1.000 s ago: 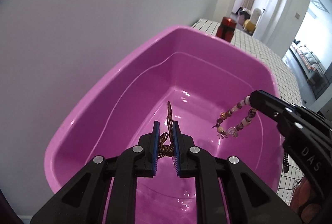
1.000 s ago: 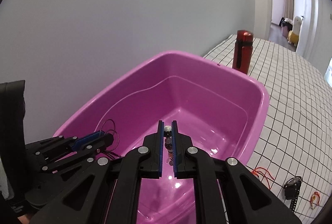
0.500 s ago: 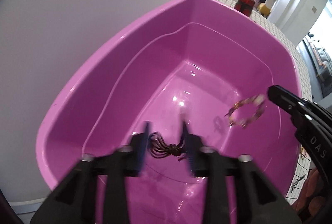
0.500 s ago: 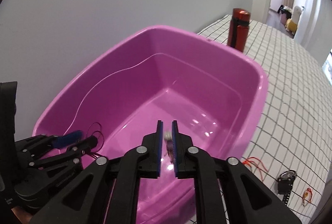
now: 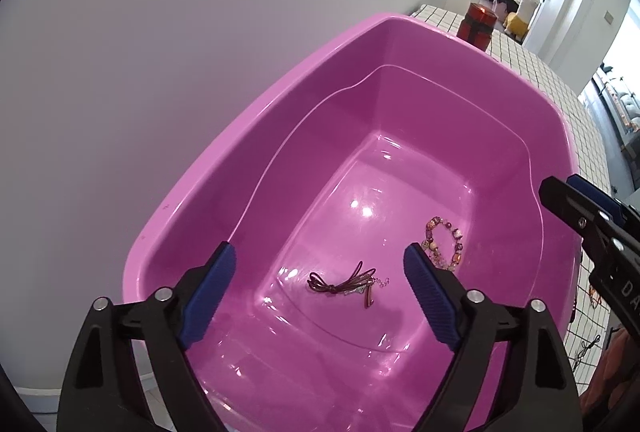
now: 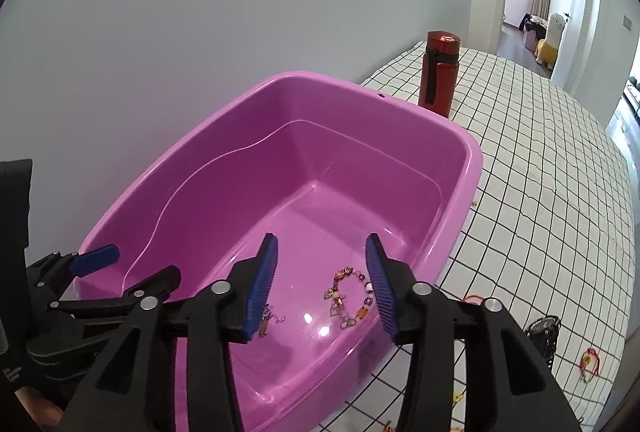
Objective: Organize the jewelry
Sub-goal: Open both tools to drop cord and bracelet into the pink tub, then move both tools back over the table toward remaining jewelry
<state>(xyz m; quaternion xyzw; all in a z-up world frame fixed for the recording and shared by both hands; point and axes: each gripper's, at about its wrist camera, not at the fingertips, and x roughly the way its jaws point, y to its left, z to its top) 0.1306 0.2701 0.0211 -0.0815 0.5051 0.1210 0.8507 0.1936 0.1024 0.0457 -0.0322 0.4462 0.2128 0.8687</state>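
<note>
Both grippers point down into the big shiny pink plastic tub (image 5: 400, 27). The left gripper (image 5: 320, 292) has black arms and ridged blue pads (image 5: 208, 292). Its jaws are opening wide and nothing is between the pads. Below and between them, on the tub floor, lies the thin dark brown cord necklace (image 5: 344, 284) in a loose tangle, with a small silver chain at one end. It touches no pad.

The right gripper (image 6: 322, 286) is opening too, and its jaws are about half spread. The round beaded bracelet (image 6: 350, 298), with pink, brown and orange beads, lies flat on the tub floor between its pads, closer to the right one, and is not pinched. In the left wrist view the bracelet sits just past the left gripper's right pad.

The tub has smooth tall walls and a rounded rim, and much of its floor ahead of both grippers is bare. Beyond the tub's far corner stands a red metal bottle (image 6: 439, 73) on a white cloth with black grid lines (image 6: 540, 171).
</note>
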